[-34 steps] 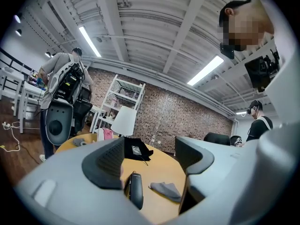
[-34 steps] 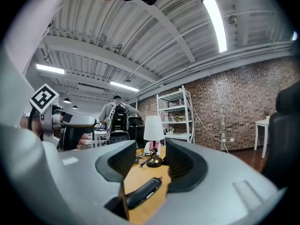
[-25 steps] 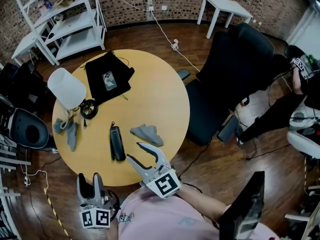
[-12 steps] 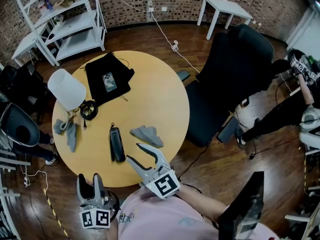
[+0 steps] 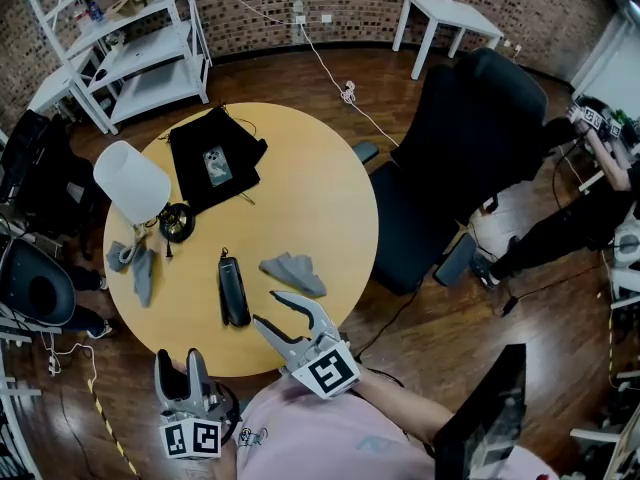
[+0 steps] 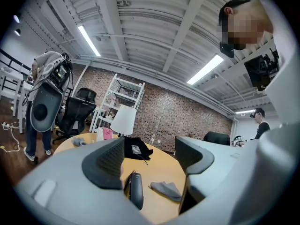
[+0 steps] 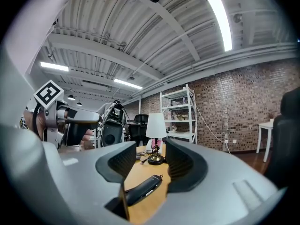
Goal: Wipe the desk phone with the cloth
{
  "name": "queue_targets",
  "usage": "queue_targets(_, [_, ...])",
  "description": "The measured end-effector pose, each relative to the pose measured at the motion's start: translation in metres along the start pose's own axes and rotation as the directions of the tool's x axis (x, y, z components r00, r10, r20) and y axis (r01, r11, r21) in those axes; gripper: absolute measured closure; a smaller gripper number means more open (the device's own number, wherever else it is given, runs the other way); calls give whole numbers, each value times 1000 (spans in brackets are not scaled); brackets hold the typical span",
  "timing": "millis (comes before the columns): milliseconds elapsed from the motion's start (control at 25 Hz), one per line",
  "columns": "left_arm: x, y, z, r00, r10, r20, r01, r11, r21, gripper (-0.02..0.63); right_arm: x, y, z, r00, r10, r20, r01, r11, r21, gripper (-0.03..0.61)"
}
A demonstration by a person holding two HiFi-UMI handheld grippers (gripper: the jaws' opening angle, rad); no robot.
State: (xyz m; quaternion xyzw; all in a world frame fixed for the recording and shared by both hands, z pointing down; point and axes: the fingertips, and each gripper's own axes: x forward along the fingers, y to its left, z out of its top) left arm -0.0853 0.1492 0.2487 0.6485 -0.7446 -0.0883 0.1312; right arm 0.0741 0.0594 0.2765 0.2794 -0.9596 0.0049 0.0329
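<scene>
while the left gripper (image 5: 180, 370) and right gripper (image 5: 269, 306) hover by the near edge of the table (image 5: 310, 198), jaws wide and empty, the phone (image 5: 233, 288) lies flat, the cloth (image 5: 293, 272) just beside it, both handy to the right gripper.

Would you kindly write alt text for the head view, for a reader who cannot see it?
A black phone handset lies on a round wooden table, a grey cloth beside it on the right, not touching. Two open, empty tools hover at the near edge, the right tool nearest the cloth, the left tool lower left.
</scene>
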Motion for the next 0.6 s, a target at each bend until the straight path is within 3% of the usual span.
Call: queue_targets(600, [0,3,-1,1000,9,-5,-9,1000,0,265,4,3,0,1000,11,2,-11,1000,2,380])
